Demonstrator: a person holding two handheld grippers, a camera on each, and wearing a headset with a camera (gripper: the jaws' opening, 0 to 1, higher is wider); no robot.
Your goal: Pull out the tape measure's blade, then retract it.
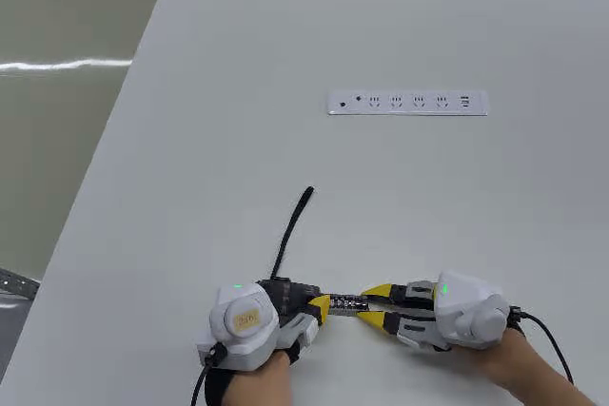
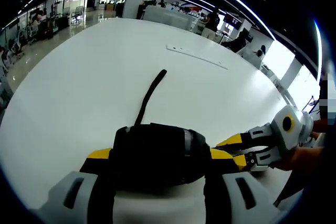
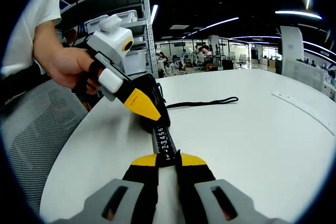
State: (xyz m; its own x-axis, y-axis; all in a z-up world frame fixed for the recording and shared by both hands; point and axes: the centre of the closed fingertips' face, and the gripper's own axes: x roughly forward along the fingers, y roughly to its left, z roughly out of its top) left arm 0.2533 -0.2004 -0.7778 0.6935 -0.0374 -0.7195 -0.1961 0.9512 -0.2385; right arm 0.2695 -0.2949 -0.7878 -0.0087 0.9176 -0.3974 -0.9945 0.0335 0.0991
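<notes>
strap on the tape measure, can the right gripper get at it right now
Probably not yet: the right gripper has its fingers shut on the blade, and the tape measure, held by the left gripper, sits between it and the strap on the table beyond.

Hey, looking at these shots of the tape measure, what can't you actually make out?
- Blade tip: right gripper view, covered by the right tongs clamped on it.
- Blade numbers: head view, too small to read.
- Tape measure sides: left gripper view, covered by the left tongs gripping it.
- Power strip markings: head view, too small.
- Strap attachment: head view, blocked by the left tongs.
</notes>
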